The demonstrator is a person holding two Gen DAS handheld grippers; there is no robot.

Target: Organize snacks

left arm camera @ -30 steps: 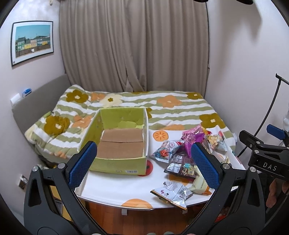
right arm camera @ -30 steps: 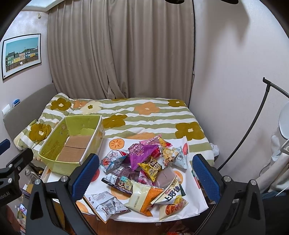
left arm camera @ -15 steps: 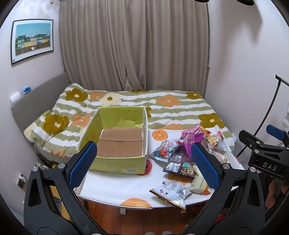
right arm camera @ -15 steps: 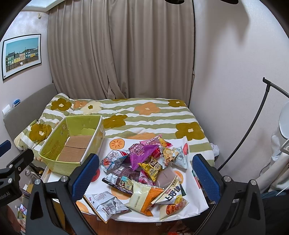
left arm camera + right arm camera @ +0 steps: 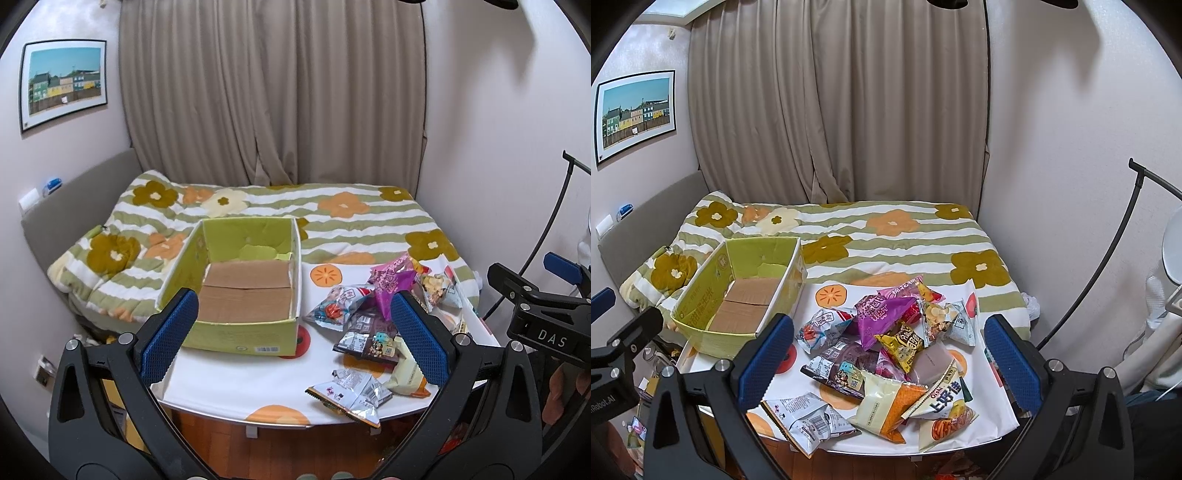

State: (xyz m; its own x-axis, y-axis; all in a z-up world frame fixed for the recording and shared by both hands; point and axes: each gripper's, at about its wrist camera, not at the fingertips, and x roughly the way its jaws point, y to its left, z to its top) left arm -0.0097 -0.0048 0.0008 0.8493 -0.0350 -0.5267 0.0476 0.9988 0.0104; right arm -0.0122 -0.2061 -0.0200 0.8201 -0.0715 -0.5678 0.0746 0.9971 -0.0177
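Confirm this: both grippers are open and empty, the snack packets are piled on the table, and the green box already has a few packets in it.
Not quite. The green box holds no packets; the left wrist view shows only its bare cardboard bottom. The rest stands: left gripper and right gripper open and empty, snack packets piled on the table.

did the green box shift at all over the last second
No. In the right wrist view the green box keeps its place beside the orange print on the tablecloth; the left view's tiny drift looks like camera motion.

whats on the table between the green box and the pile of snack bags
Nothing but bare tablecloth with printed orange fruit slices: in the right wrist view the green cardboard box and the pile of snack bags stand apart.
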